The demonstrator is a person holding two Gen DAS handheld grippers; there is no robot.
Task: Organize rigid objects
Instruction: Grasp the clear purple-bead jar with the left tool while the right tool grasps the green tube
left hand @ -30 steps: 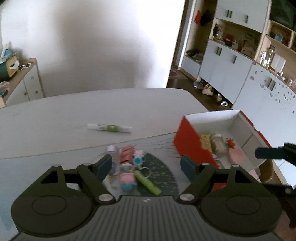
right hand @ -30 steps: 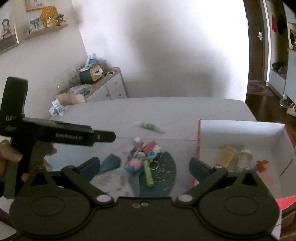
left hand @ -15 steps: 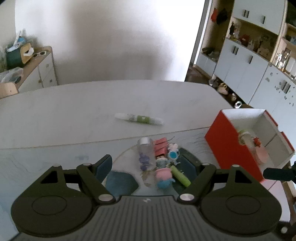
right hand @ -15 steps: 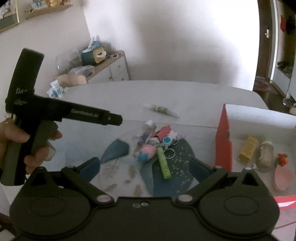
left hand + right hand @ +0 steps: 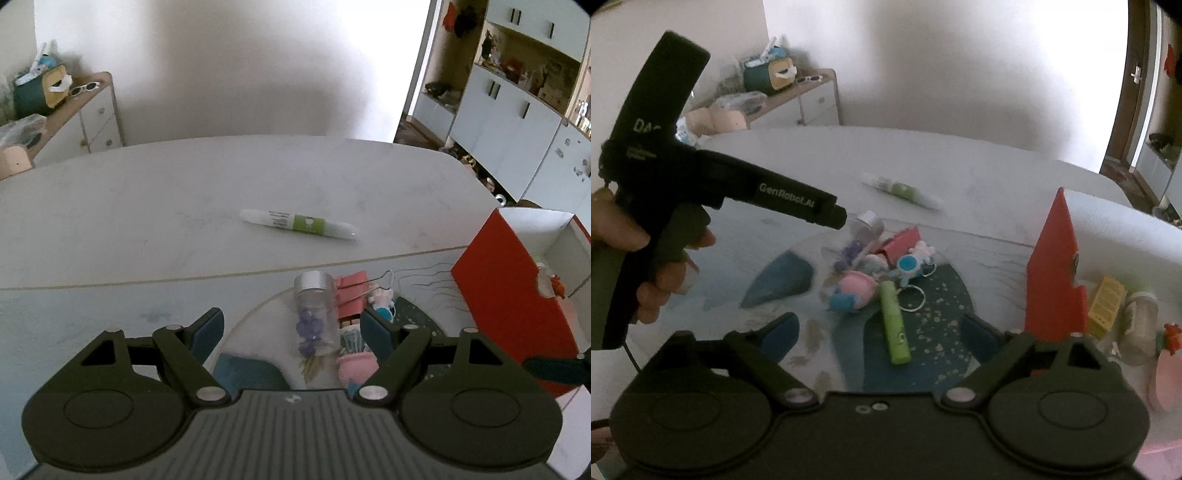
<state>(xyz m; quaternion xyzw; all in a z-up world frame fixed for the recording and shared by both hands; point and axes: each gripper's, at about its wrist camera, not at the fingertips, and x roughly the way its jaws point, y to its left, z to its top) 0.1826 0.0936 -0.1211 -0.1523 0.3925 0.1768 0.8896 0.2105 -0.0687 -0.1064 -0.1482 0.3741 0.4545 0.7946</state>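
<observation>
White tabletop and a patterned mat [image 5: 938, 314] carry the clutter, with the left gripper [image 5: 293, 334] wide and empty over the clear bottle [image 5: 316, 314] at the pile's left. Further right, the right gripper [image 5: 879, 338] is closing with nothing pressed, the green tube [image 5: 894, 326] between its jaws. Probably best to centre on the tube before lifting it to the red box [image 5: 1054, 280] on the right.
</observation>
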